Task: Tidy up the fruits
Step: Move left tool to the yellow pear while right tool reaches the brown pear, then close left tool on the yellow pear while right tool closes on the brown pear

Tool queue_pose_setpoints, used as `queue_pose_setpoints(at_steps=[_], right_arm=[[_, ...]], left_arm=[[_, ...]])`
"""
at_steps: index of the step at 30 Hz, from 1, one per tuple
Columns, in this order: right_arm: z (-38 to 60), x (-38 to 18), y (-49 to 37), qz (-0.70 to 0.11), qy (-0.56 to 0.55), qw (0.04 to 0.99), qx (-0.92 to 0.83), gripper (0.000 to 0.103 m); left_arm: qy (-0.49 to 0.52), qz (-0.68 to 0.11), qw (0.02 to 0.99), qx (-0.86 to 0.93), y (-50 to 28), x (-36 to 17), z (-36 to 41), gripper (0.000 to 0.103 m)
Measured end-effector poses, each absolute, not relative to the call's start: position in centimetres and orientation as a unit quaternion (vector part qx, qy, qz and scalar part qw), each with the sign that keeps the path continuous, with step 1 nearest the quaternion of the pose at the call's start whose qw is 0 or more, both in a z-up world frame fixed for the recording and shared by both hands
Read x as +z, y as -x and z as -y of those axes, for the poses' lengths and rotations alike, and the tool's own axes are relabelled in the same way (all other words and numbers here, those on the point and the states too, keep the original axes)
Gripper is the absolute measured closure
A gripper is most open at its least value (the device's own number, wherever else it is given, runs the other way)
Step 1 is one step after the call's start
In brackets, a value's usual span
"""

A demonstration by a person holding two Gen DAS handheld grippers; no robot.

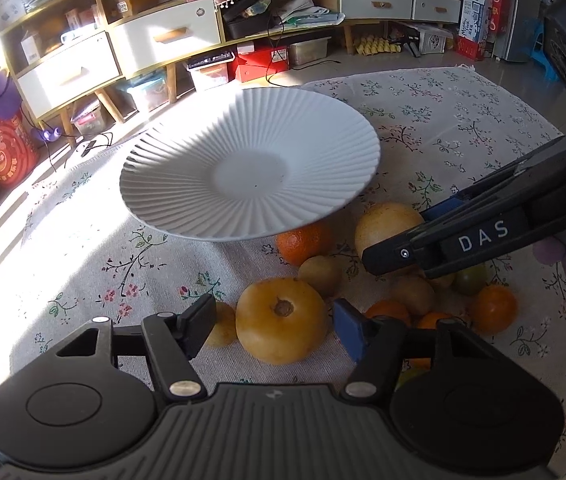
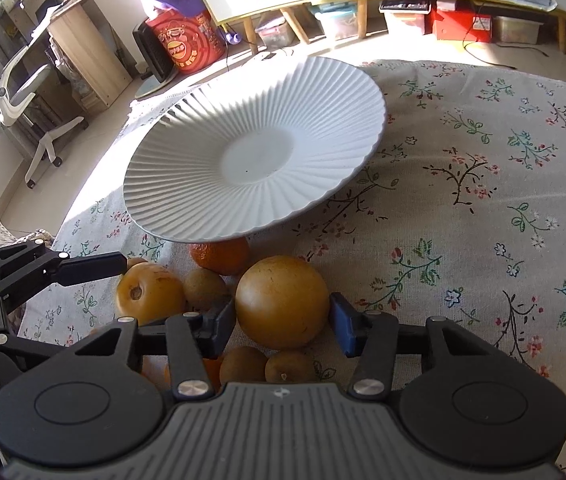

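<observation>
A heap of fruit lies on the floral cloth in front of a white ribbed plate that stands raised on a foot. My left gripper straddles a yellow pear lying stem end up. Its blue pad meets the pear's right side, while a narrow gap shows at the black pad. My right gripper is shut on a round yellow pear, both pads against its sides. In the left wrist view the right gripper reaches in from the right.
An orange sits by the plate's foot. Brown kiwis, more oranges and a green fruit crowd around the two pears. Bare floral cloth stretches to the right. Shelves, drawers and boxes line the floor beyond.
</observation>
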State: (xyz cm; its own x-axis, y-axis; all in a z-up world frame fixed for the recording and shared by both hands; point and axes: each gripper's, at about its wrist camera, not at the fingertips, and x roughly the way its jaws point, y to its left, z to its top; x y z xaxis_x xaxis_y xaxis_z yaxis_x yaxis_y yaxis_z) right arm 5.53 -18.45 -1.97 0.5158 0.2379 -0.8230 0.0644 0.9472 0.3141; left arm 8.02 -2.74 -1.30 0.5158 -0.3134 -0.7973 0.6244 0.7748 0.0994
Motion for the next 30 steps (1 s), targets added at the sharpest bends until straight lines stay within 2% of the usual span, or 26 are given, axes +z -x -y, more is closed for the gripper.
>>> queue_pose_setpoints(at_steps=[7, 11, 30], right_arm=[[18.1, -1.8, -5.6, -0.490, -0.140, 0.859, 0.046, 0.058], [18.0, -1.7, -5.6, -0.494, -0.136, 0.858, 0.043, 0.058], [18.1, -1.2, -5.2, -0.509, -0.144, 0.848, 0.023, 0.058]], left_arm=[[-0.202, -0.411, 0.847, -0.269, -8.3, -1.3, 3.0, 0.050], [-0.194, -0.413, 0.844, -0.281, -8.5, -1.0, 3.2, 0.064], [-0.204, -0.437, 0.834, -0.268, -8.5, -1.8, 3.6, 0.063]])
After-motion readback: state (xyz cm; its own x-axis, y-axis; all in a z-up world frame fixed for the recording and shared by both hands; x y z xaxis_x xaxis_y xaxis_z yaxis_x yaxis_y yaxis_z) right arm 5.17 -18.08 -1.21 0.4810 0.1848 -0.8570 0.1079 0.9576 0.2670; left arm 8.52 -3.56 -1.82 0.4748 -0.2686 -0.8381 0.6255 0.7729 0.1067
